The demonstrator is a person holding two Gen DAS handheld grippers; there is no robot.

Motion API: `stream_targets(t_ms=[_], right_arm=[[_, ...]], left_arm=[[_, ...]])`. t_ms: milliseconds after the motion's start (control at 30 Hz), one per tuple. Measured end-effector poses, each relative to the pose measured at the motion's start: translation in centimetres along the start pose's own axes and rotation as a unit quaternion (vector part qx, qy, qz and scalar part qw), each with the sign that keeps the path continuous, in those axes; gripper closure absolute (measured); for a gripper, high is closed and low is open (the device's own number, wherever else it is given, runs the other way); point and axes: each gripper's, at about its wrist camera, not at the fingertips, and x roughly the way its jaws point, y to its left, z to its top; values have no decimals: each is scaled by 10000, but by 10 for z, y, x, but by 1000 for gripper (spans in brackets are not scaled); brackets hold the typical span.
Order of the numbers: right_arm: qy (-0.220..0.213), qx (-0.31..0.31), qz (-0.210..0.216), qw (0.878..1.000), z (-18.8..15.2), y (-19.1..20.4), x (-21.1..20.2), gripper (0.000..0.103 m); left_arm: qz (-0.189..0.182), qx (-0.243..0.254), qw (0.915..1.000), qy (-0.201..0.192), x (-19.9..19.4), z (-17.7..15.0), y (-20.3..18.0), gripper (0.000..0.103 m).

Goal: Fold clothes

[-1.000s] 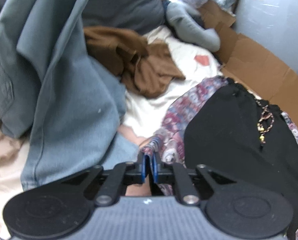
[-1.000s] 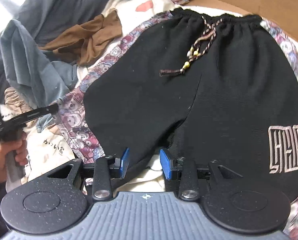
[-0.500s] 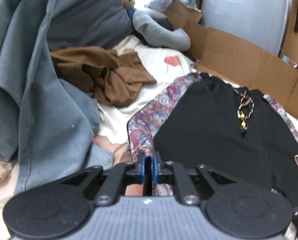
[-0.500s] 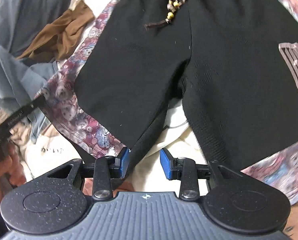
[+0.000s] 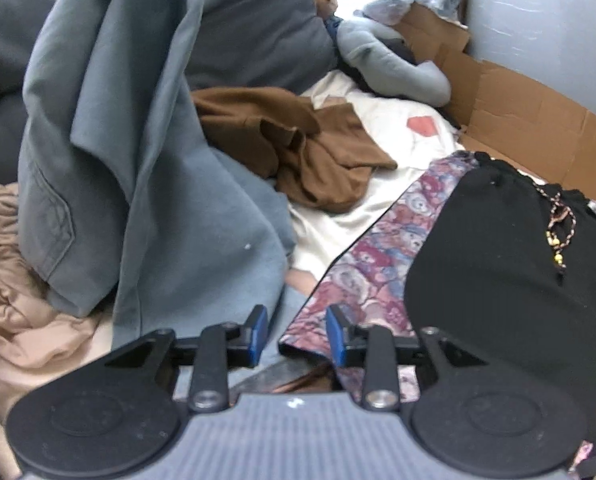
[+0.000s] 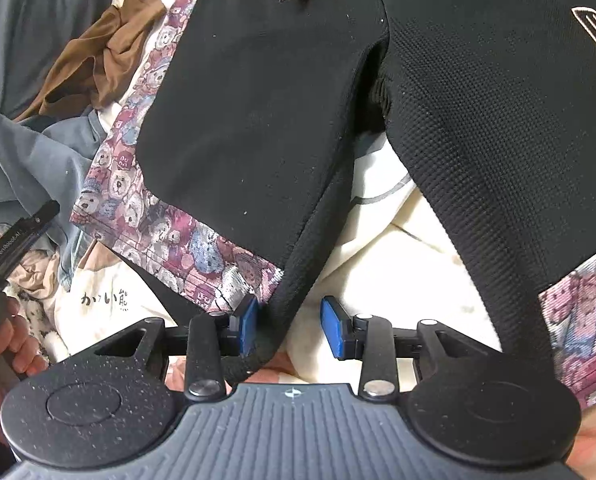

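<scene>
The left gripper [image 5: 293, 334] has just been opening, its jaws now spread beside the patterned hem of the shorts [image 5: 498, 280], apparently pinching nothing. The right gripper [image 6: 287, 326] is spread at the inner edge of one leg of the shorts, which lie flat on the cream bedding [image 6: 398, 248]. This looks like regripping before the first fold; next, both should pinch the hem.

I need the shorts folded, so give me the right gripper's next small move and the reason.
Probably ease the right gripper forward a little and close it on the hem of the black shorts. Its jaws stand open, and the corner of the leg nearest the camera lies just inside them, against the left pad, not yet pinched. The left gripper has just been opening and holds nothing.
</scene>
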Motion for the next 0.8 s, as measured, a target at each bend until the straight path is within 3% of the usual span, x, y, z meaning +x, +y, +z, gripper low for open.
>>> stream_targets(t_ms=[433,667,800], right_arm=[[-111,302,196,9993,-1,-4,-12,61],[-308,693,315,9966,-11,-13,-14,61],[-384,867,450,9945,-20,-18,-17,61]], left_arm=[[-288,-31,9991,322,42,-16,15,69],[-462,174,9985,243,38,-10,15,94],[-502,150,9985,145,28,-2,22,96]])
